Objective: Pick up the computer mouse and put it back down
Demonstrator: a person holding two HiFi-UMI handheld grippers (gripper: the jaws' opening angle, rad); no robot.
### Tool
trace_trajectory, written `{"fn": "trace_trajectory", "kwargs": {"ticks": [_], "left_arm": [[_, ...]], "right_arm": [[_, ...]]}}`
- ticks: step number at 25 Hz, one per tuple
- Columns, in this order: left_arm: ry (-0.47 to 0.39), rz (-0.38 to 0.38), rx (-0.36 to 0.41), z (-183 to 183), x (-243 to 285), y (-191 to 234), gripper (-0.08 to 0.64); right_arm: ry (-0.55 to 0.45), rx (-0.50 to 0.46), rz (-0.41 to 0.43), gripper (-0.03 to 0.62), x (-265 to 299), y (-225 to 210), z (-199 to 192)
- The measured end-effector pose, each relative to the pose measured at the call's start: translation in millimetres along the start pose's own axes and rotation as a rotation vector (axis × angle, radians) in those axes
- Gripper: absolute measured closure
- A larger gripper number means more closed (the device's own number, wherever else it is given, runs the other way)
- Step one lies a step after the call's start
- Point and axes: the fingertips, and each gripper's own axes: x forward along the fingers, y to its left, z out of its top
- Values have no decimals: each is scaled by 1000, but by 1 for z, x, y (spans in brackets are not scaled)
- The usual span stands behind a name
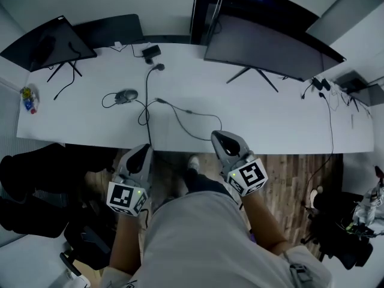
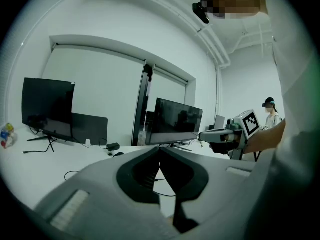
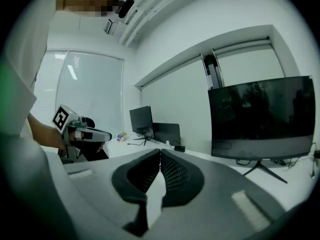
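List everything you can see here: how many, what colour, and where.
desk: one, white, across the head view
left monitor: one, black, back left of the desk
right monitor: one, black, back right of the desk
computer mouse: one, dark grey, wired, left-centre of the desk
cables: several, black, trailing over the desk
small box: one, black, between the monitors
small object: one, multicoloured, at the desk's left end
floor: wood-brown, below the desk
left gripper: grey, shut, empty, at the desk's near edge
right gripper: grey, shut, empty, at the desk's near edge

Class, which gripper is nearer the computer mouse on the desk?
Left. The left gripper is at the desk's near edge, almost directly before the computer mouse; the right gripper is farther right.
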Motion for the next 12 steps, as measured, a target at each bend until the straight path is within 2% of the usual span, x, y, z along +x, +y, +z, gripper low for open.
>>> {"fn": "trace_trajectory", "kwargs": {"ticks": [6, 12], "left_arm": [[21, 16, 1, 9, 64, 6, 555], [33, 76, -2, 14, 99, 17, 555]], "right_arm": [[24, 8, 77, 588, 37, -48, 2], [30, -6, 167, 588, 66, -69, 7]]}}
